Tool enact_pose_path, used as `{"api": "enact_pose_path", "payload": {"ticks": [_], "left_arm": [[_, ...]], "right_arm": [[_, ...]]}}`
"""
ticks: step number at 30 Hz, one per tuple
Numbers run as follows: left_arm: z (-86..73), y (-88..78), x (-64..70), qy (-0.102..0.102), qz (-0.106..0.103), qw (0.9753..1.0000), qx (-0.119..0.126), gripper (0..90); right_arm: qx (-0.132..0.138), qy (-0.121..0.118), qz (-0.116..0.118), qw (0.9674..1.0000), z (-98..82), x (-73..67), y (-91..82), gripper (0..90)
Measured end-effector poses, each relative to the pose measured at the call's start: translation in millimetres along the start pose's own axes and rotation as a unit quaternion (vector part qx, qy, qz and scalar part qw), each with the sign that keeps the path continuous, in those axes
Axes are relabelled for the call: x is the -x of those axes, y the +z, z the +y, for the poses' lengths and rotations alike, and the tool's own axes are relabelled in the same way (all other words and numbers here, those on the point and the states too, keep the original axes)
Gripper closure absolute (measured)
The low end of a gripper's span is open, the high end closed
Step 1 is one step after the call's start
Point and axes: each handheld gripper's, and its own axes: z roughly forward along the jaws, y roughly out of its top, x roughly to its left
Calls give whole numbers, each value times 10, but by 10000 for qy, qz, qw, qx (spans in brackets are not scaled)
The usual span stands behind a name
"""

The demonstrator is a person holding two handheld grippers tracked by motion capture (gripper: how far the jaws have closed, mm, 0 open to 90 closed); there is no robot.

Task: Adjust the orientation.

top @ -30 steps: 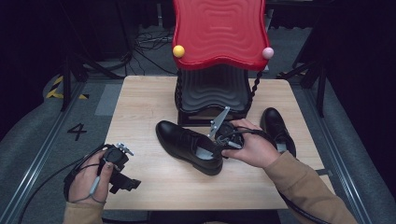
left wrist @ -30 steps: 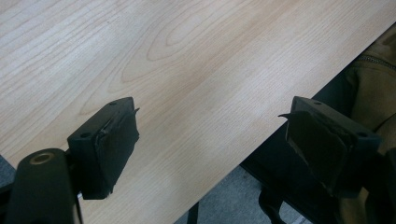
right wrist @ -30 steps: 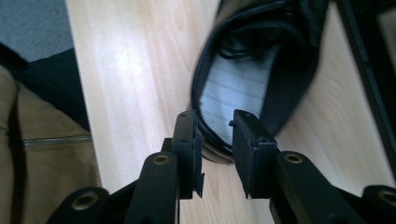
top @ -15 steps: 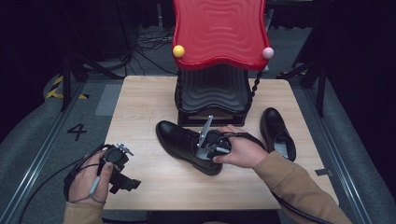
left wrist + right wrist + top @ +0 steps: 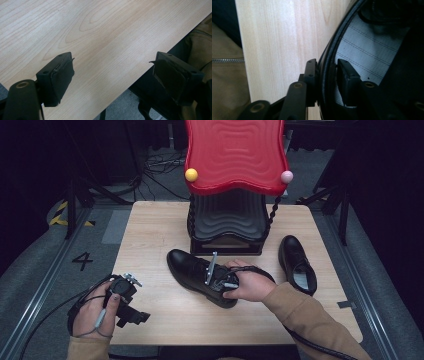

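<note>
Your right hand-held gripper (image 5: 216, 279), jaws just closing, straddles the rim of the black shoe (image 5: 195, 272) at the center of the tabletop (image 5: 150, 230), toe pointing upper left. Your left hand-held gripper (image 5: 131, 312) rests released, lower left.

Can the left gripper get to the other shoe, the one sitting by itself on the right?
Probably not easily. The left gripper sits open at the table's near left edge, and the lone shoe lies at the far right. The nearer shoe and the right hand working on it lie between.
</note>
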Motion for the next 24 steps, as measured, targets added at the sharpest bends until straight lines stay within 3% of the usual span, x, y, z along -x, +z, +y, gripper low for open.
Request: {"api": "enact_pose_path", "payload": {"ticks": [4, 6, 13, 17, 24], "left_arm": [[3, -2, 4, 28, 0, 10000, 10, 172], [4, 4, 5, 4, -6, 10000, 8, 172], [11, 3, -6, 26, -25, 10000, 6, 172], [26, 0, -5, 39, -25, 10000, 14, 172], [57, -5, -1, 91, -30, 10000, 28, 172]], "right_arm": [[39, -180, 168, 9997, 16, -36, -9, 817], [23, -229, -93, 9997, 31, -89, -53, 823], [247, -195, -109, 9994, 9, -152, -104, 822], [430, -270, -223, 9985, -12, -283, -237, 824], [726, -121, -321, 9968, -163, -507, -497, 822]]}}
